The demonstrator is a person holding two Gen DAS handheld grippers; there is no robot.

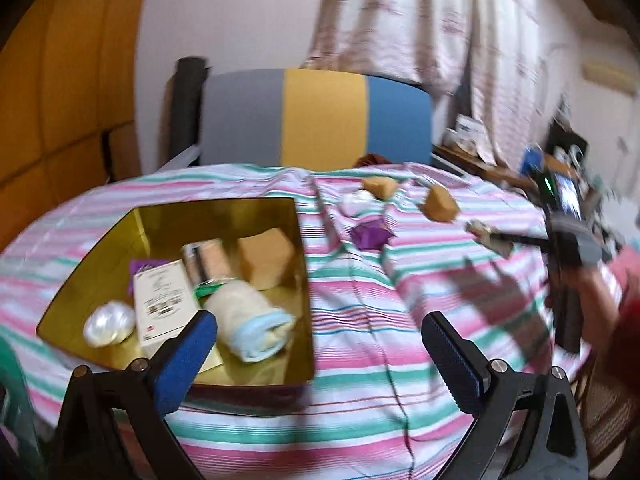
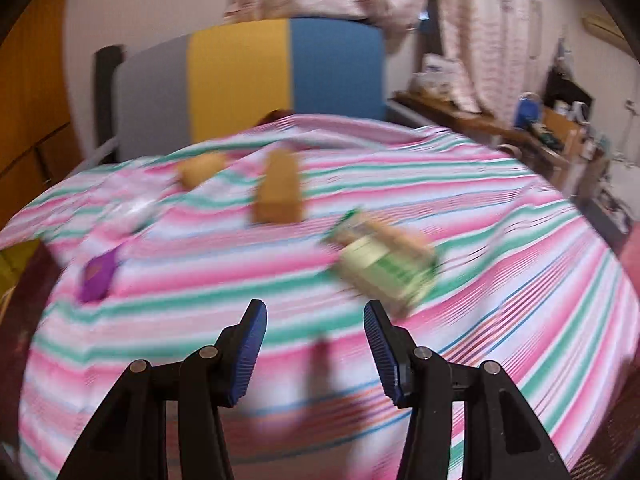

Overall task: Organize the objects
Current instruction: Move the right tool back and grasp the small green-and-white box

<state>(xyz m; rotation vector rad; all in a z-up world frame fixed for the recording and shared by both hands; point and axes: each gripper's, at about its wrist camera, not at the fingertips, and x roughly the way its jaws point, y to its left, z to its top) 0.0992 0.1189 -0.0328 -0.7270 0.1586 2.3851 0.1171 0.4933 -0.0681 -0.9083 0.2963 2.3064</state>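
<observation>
A gold tin box (image 1: 120,236) sits on the striped cloth and holds a rolled towel (image 1: 248,320), a white carton (image 1: 164,300), a tan block (image 1: 266,258), a pearly shell (image 1: 108,322) and a tube. My left gripper (image 1: 320,354) is open and empty, at the box's near right corner. Two tan blocks (image 1: 440,204) (image 1: 382,186), a purple packet (image 1: 370,234) and a white wad (image 1: 356,200) lie beyond. My right gripper (image 2: 316,344) is open and empty, just short of a green-and-white carton (image 2: 384,268). A tan block (image 2: 280,194) and the purple packet (image 2: 98,274) also show there.
The table is covered by a pink, green and white striped cloth (image 1: 380,320). A chair with grey, yellow and blue back (image 1: 320,116) stands behind it. A cluttered wooden shelf (image 2: 552,132) is at the right. The right hand-held gripper shows at the right edge (image 1: 568,248).
</observation>
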